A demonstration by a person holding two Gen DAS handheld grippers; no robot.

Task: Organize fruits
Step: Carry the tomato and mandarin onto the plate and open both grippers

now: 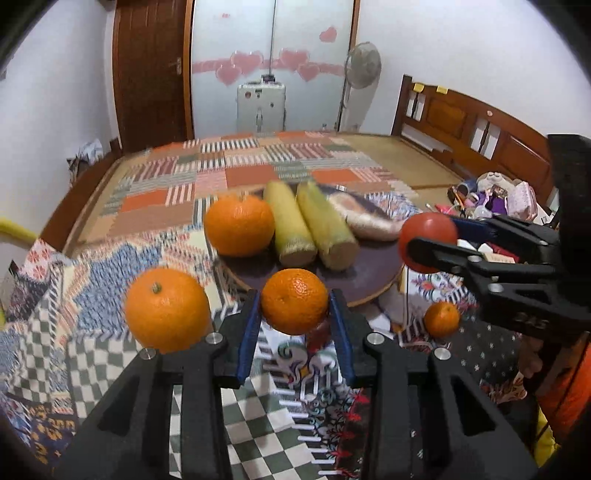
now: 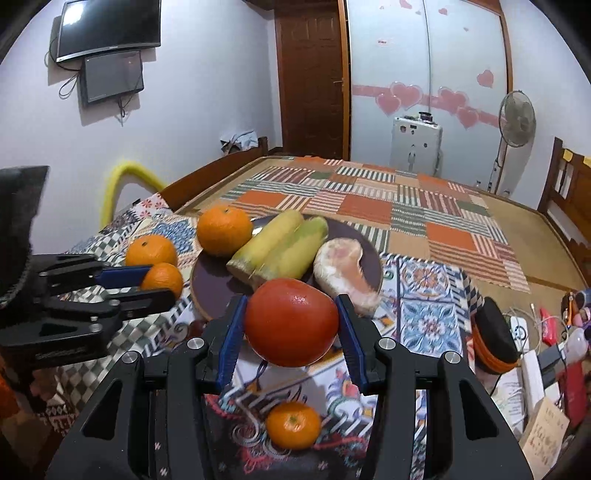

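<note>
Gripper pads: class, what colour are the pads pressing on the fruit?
Blue, on black fingers; clearest in the right wrist view, where the pads clamp the tomato.

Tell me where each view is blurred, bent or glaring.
Left wrist view: corn cobs and plate smeared by motion, held orange sharper; door and walls bow from fisheye, corners dark. Right wrist view: held tomato fairly crisp with small highlights; wall screen shows glare; bed edges curve.
</note>
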